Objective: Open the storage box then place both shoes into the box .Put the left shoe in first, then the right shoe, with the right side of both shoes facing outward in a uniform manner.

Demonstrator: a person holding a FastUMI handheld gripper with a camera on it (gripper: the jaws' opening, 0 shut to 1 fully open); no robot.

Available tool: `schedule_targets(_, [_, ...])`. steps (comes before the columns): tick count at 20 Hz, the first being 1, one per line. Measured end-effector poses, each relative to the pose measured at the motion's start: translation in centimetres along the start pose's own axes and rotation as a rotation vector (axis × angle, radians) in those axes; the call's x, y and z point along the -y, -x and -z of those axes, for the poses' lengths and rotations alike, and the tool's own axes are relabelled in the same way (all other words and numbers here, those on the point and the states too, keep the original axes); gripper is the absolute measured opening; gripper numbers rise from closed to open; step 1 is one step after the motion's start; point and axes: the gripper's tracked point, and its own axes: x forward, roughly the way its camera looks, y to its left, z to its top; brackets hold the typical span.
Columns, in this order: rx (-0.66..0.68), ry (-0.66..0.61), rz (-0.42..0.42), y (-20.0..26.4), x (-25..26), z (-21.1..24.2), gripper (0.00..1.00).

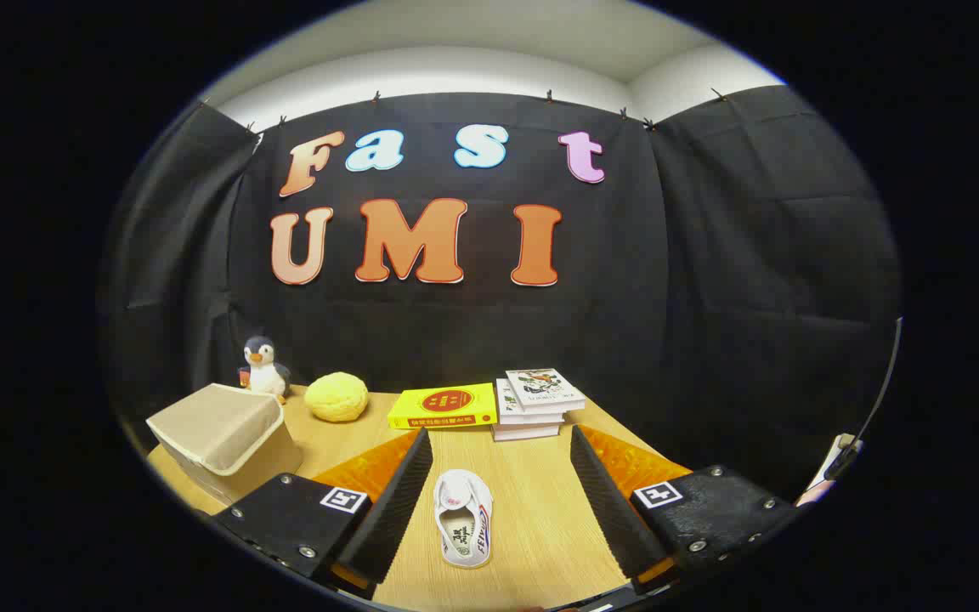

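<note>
Jaws spread wide and gripping nothing frame a single white shoe (463, 518) lying on the wooden counter (532, 527), in the gap between the two fingers. The gripper (496, 501) hangs just above the counter, and neither finger touches the shoe, which sits nearer the left finger than the right. The shoe rests sole-down with its opening facing up, its printed insole on view. Its long axis runs roughly along the fingers, front to back across the counter, with one rounded end toward the books and the other toward the gripper; which end is the toe cannot be told for certain. Coloured lettering marks the side of the shoe that faces the right finger.

Left of the gripper and beyond the left finger, a beige storage box (222, 435) stands at the counter's near-left corner, tilted in the fisheye view; whether its top is a lid or an open lining cannot be told. Behind the box, against the black cloth wall, a small penguin plush toy (263, 367) stands upright. Just beside it lies a round yellow plush ball (336, 396). Farther along the back of the counter, straight ahead of the fingers, a yellow book (444, 406) lies flat, touching a short stack of white books (538, 405) on its right, the top one askew.
</note>
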Motion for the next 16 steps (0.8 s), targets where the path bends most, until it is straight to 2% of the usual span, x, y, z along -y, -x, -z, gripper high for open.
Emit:
schedule_targets(4, [-0.036, -0.016, -0.081, -1.2, -1.2, 1.0, 0.98])
schedule_targets(9, [-0.098, -0.013, -0.141, -2.8, -1.8, 2.7, 0.98])
schedule_targets(16, [-0.104, -0.028, -0.133, -2.7, -2.0, 2.9, 0.98])
